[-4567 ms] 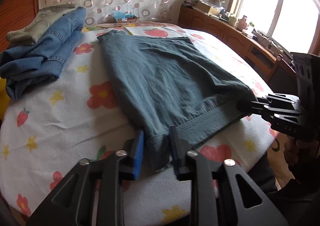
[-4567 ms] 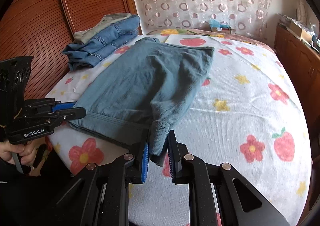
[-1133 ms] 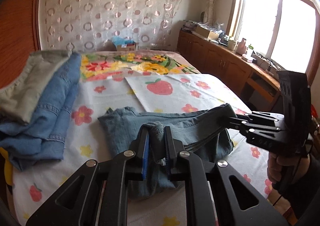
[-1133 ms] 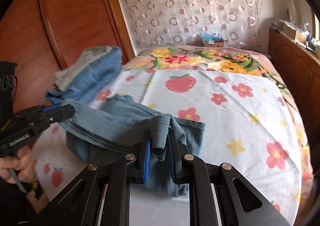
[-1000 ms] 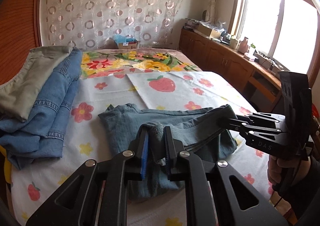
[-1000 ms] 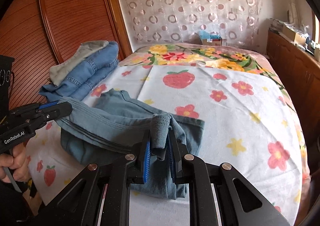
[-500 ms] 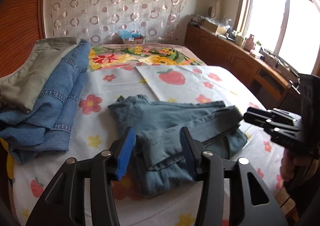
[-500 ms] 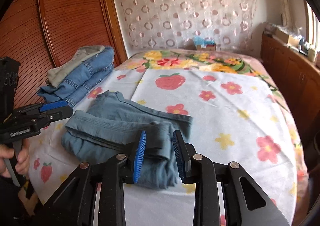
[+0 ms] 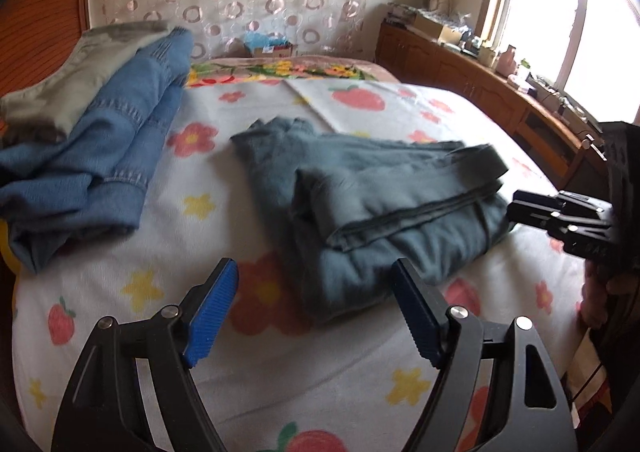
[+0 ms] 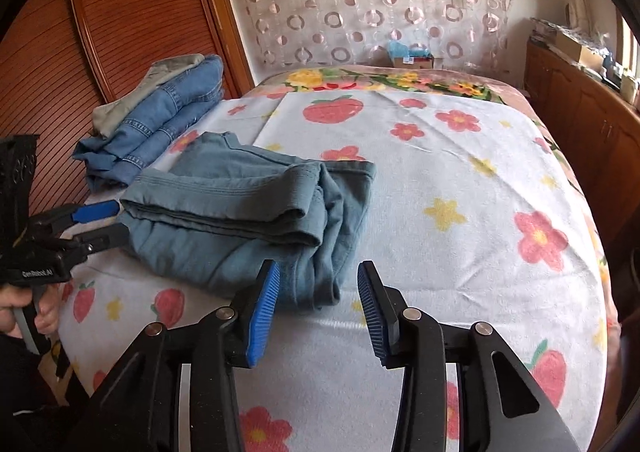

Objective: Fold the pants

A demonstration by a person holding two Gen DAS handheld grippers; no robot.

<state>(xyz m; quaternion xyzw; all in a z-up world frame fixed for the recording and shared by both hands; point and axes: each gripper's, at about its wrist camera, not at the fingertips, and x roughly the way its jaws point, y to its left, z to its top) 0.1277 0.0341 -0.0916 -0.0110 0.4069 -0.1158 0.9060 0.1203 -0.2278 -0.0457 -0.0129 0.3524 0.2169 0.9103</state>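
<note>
2 layers now make up the pants (image 9: 384, 204): the waistband half lies doubled over the legs, so the bundle sits compact near the bed's (image 10: 460, 252) front edge, which suggests the fold is laid. Both claws are letting go. Left gripper (image 9: 316, 316) is opening wide, nothing between its pads, just short of the cloth's near corner. Right gripper (image 10: 318, 310) is opening too, narrower, the hem just ahead of its pads. Jeans (image 10: 160, 120) are stacked well apart, by the headboard.

Black left claw (image 9: 314, 310), right claw (image 10: 318, 306); ribbed blue pads, silver screws
</note>
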